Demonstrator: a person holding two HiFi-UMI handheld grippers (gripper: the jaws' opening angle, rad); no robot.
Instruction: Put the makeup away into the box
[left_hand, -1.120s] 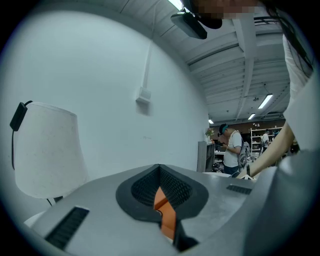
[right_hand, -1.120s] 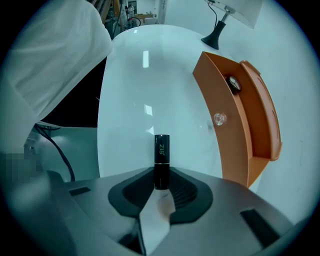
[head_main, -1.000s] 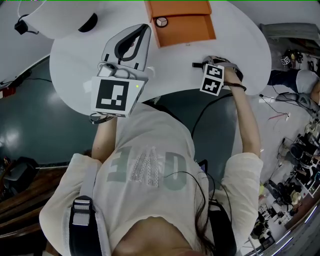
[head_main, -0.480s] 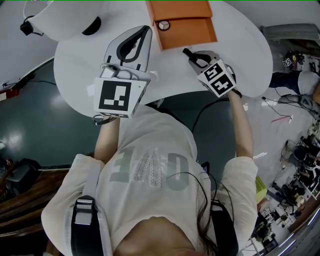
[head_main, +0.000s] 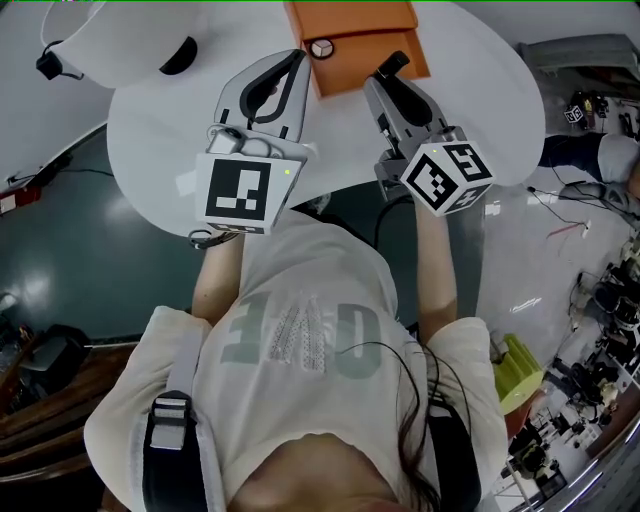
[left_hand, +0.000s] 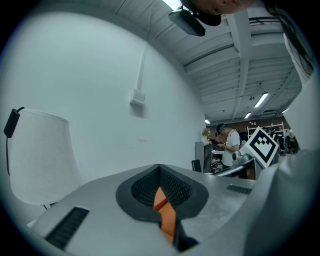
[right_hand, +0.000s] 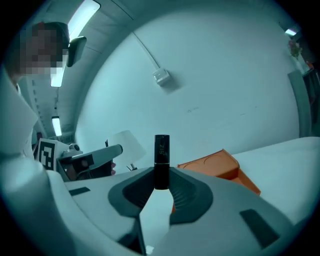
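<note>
The right gripper has been raised toward the orange box ahead, a black makeup tube clamped between its jaws for stowing.

I record that my right gripper has come up from the near edge of the counter and rolled over. A second ago it lay low, pointing left; now it points ahead at the orange box. The black makeup tube clamped in it has swung from level to upright. In the head view its tip now shows against the box's near right edge.
</note>
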